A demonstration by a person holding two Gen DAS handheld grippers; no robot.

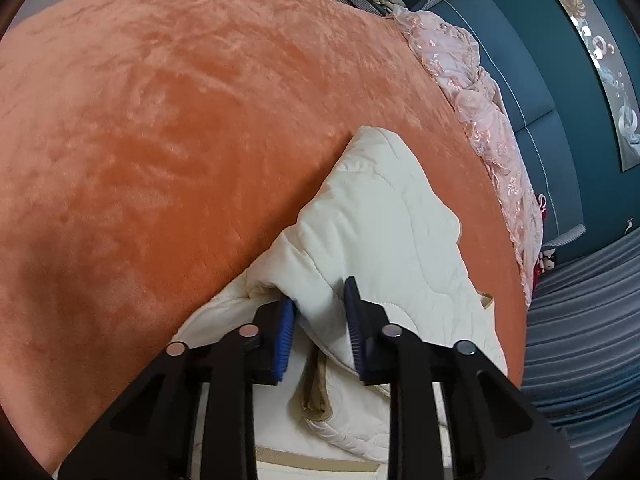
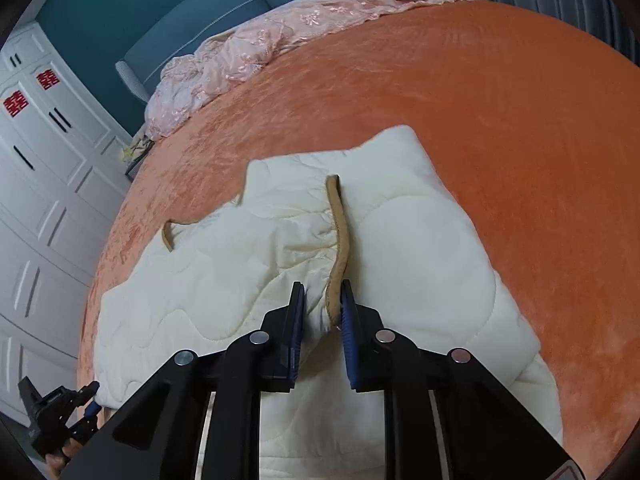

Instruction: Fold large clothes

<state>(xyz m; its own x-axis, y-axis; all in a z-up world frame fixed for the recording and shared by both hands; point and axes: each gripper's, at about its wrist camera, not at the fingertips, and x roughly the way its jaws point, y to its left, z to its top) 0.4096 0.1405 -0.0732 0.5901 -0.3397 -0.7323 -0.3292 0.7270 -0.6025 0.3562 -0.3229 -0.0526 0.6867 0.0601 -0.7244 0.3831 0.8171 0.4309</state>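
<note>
Orange plush bedspread [image 2: 500, 128]; teal wall [image 2: 80, 12], white wardrobe [image 2: 36, 208].

A cream quilted garment [image 2: 280, 264] with tan trim [image 2: 340, 248] lies on an orange plush bedspread [image 2: 500, 120]. Pale pink embroidered fabric [image 2: 248, 56] lines the bed's far edge. The headboard [image 2: 192, 12] is teal, and the wardrobe [image 2: 44, 184] white with red emblems.

And here's the bed [image 2: 500, 128], covered in an orange plush blanket; a cream quilted garment [image 2: 248, 280] lies spread on the near part (tan trim showing), with a pink lace cover [image 2: 256, 52] bunched along the far edge.
</note>
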